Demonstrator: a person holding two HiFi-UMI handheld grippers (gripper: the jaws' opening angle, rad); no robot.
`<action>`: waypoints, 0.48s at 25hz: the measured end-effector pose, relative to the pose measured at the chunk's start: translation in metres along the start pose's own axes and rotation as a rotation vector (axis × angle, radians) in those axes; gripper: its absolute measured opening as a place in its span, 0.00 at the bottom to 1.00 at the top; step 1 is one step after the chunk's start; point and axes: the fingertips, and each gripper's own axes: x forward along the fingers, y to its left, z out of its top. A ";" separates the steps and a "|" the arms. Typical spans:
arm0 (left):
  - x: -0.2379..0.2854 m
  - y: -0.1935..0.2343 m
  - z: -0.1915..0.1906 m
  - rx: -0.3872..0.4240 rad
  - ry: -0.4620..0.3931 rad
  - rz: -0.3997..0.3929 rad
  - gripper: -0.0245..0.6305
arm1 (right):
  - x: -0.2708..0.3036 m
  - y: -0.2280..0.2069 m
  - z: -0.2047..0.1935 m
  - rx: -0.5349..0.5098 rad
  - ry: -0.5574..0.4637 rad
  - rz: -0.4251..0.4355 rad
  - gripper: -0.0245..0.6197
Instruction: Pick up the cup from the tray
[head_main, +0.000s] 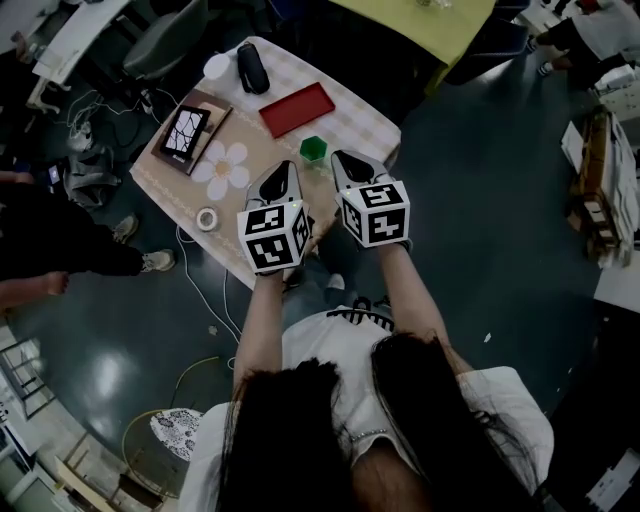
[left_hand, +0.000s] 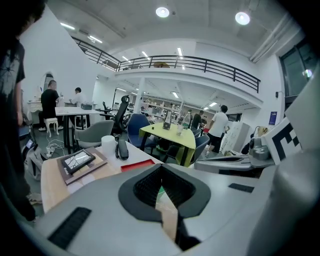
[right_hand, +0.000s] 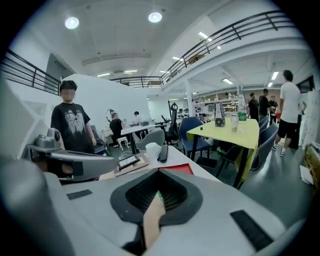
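Just ahead of the tips of both claws, between them and a little beyond, the green cup (head_main: 313, 149) stands upright on the table (head_main: 352, 124), not on the red tray (head_main: 297, 108), which lies farther out behind it. The left gripper (head_main: 282, 172) and the right gripper (head_main: 341, 161) are held side by side on stretched forearms, both pointing forward and somewhat downward above the near edge of the table, apart from the cup. Each claw has its jaws together and nothing is between them. The hands are hidden under the marker cubes. In both gripper views the gripper's own grey body covers most of the table, so the cup is only a thin green sliver in the slit between the pads, and the tray is cut off to a red corner.
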 end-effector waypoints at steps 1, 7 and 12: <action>-0.003 -0.002 0.000 0.001 -0.005 0.000 0.04 | -0.003 -0.001 -0.001 -0.009 0.000 -0.007 0.06; -0.015 -0.009 0.001 0.012 -0.021 0.008 0.04 | -0.014 -0.001 -0.006 -0.014 0.007 -0.019 0.06; -0.023 -0.013 0.001 0.015 -0.030 0.014 0.04 | -0.021 0.001 -0.011 -0.018 0.015 -0.019 0.06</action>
